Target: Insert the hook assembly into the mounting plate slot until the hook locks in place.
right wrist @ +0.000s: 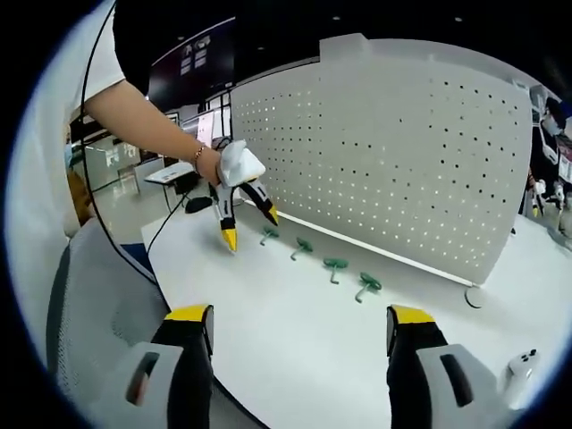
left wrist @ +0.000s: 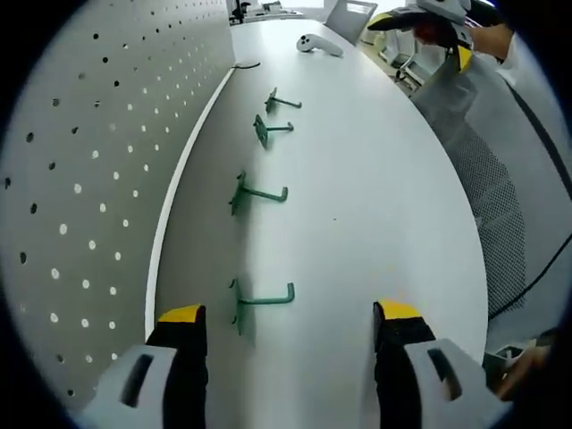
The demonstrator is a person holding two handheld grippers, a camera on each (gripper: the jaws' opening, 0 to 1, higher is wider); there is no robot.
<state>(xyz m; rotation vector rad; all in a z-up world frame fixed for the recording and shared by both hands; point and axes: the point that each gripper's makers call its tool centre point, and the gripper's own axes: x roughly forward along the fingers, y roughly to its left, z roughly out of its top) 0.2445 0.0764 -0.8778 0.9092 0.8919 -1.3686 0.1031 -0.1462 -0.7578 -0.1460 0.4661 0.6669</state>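
Four green hooks lie in a row on the white table (left wrist: 375, 197), just in front of the pegboard (left wrist: 80, 179) that stands upright along the table's edge; none is in the board yet. We read each as light, stiff moulded plastic: a flat base plate, a straight shank, an upturned tip. They probably slide easily on the smooth tabletop and could twist between hard jaws, so we'd pinch across the shank near the base plate, leaving the plate end free to go into the board. They don't look fragile, but the locking tabs are too small to make out, so we'd avoid forcing them. In the left gripper view the left gripper (left wrist: 290, 315) is spread wide and holds nothing; the nearest hook (left wrist: 262, 302) sits just ahead of the jaws, closer to the one on the pegboard side, with the second hook (left wrist: 257, 193), third hook (left wrist: 271, 129) and fourth hook (left wrist: 281, 103) lined up beyond it. In the right gripper view the right gripper (right wrist: 299, 317) is also wide apart and empty, well back from the row, looking at the board face-on. The left one looks best placed for a first grab. A white controller (left wrist: 319, 45) lies at the far end of the table.
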